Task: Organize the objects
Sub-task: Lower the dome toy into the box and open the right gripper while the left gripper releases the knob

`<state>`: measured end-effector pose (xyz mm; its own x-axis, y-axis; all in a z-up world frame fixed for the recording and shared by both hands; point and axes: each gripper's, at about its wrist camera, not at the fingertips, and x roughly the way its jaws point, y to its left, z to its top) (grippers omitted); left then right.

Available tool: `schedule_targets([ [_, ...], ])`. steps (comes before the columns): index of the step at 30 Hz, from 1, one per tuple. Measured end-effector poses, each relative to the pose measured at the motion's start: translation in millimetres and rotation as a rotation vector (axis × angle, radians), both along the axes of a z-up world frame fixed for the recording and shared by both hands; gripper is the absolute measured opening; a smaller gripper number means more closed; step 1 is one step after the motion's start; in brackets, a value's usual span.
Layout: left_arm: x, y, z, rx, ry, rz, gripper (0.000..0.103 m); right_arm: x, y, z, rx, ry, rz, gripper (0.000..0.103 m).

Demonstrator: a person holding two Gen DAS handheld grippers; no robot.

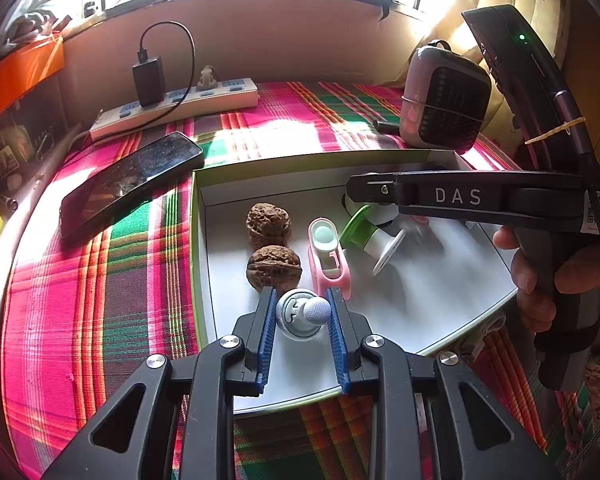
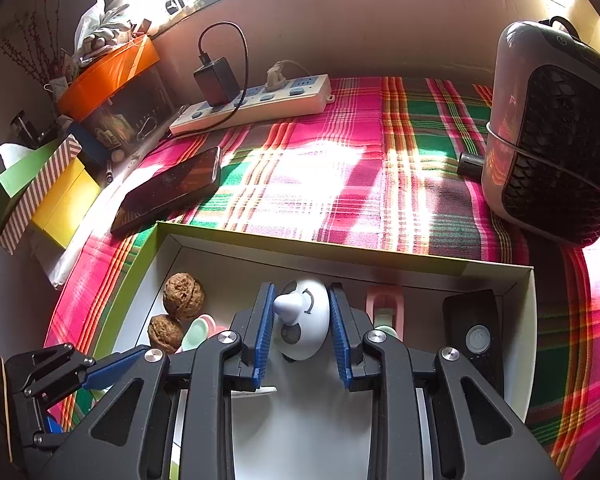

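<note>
Both grippers closed on small items over shallow white cardboard tray [image 1: 440, 312].

Left gripper [image 1: 302, 312] clamped on grey-white round knobbed gadget [image 1: 302, 314] at tray's near edge. Right gripper [image 2: 302, 320] clamped on white egg-shaped toy [image 2: 306, 320] inside tray. Beyond: two brown walnuts [image 1: 270, 244], pink clip [image 1: 328, 256], green-and-white spool [image 1: 370, 236]. Farther: black phone [image 1: 128, 182], white power strip [image 1: 176, 106] on plaid cloth [image 1: 100, 300].

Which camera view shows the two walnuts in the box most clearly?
The left wrist view: both walnuts lie whole and unobstructed inside the white box, beside the pink clip. The right wrist view shows them smaller, near its left edge, the nearer one partly hidden.
</note>
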<state>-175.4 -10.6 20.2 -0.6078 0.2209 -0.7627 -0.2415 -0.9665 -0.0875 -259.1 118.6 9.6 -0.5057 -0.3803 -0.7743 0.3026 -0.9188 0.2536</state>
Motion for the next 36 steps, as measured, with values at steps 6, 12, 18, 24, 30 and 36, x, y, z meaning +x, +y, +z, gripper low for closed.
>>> schedule_targets([
  [6, -0.3, 0.3, 0.1, 0.000, 0.000, 0.000, 0.024, 0.7, 1.5, 0.8, -0.004, 0.003, -0.015, 0.030],
  [12, -0.3, 0.9, 0.0, -0.002, 0.000, -0.002, 0.027, 1.3, 1.8, 1.1, -0.010, 0.005, -0.021, 0.036],
  [18, 0.6, 0.4, -0.7, 0.001, -0.001, -0.004, 0.028, 1.3, 3.1, 0.8, -0.015, 0.001, -0.030, 0.037],
  [24, 0.7, -0.1, -0.5, -0.001, -0.001, -0.004, 0.031, 1.2, 3.7, 0.8, -0.015, 0.001, -0.031, 0.039],
  [30, 0.7, 1.8, 1.0, -0.002, -0.006, 0.000, 0.032, 3.6, 3.0, 2.4, -0.015, 0.006, -0.031, 0.044],
  [36, 1.1, 1.5, 1.4, 0.001, -0.008, 0.001, 0.034, 6.7, 3.5, 3.9, -0.018, 0.012, -0.034, 0.047],
])
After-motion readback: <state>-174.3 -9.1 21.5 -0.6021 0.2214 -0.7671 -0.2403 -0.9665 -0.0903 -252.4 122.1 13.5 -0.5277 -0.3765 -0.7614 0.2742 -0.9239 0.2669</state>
